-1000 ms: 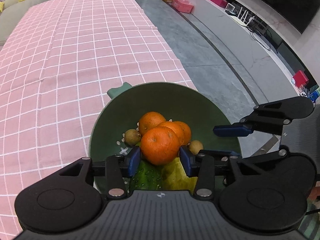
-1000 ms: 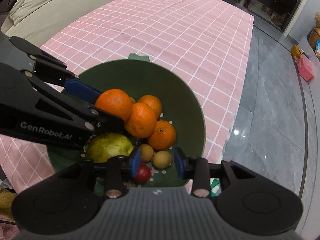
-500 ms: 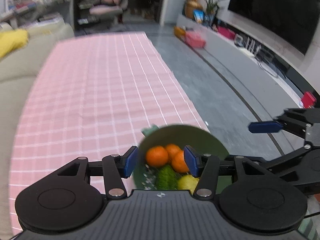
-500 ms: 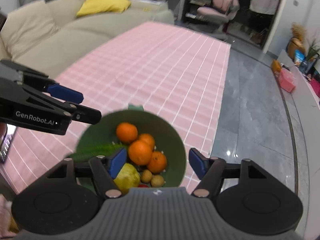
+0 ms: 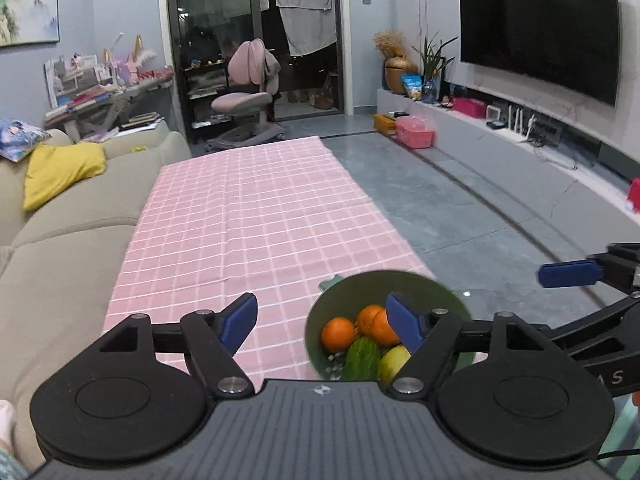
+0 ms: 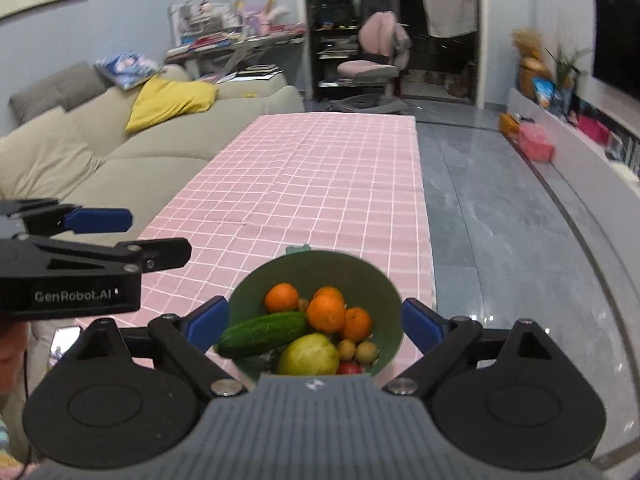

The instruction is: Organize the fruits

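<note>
A green bowl (image 6: 320,257) stands near the front right corner of the pink checked tablecloth (image 6: 320,184). In it lie several oranges (image 6: 326,313), a cucumber (image 6: 264,334), a yellow-green fruit (image 6: 308,356), small brown fruits (image 6: 356,350) and a red one (image 6: 349,368). My right gripper (image 6: 314,320) hovers above and behind the bowl, its jaws opening with nothing gripped. My left gripper (image 5: 322,320) hangs left of the bowl (image 5: 360,282) and above it, jaws opening and empty. The oranges (image 5: 338,334) and cucumber (image 5: 362,358) show past its right finger.
A beige sofa (image 5: 68,248) with a yellow cushion (image 5: 60,172) runs along the table's left side. Grey floor (image 5: 460,216) lies to the right, below a wall-mounted TV (image 5: 536,36). A pink chair (image 5: 248,96) stands beyond the table's far end.
Both grippers have risen and pulled back from the bowl while tilting up toward the room. Their jaws have spread wide; the left ones have let go of an orange in the bowl.
</note>
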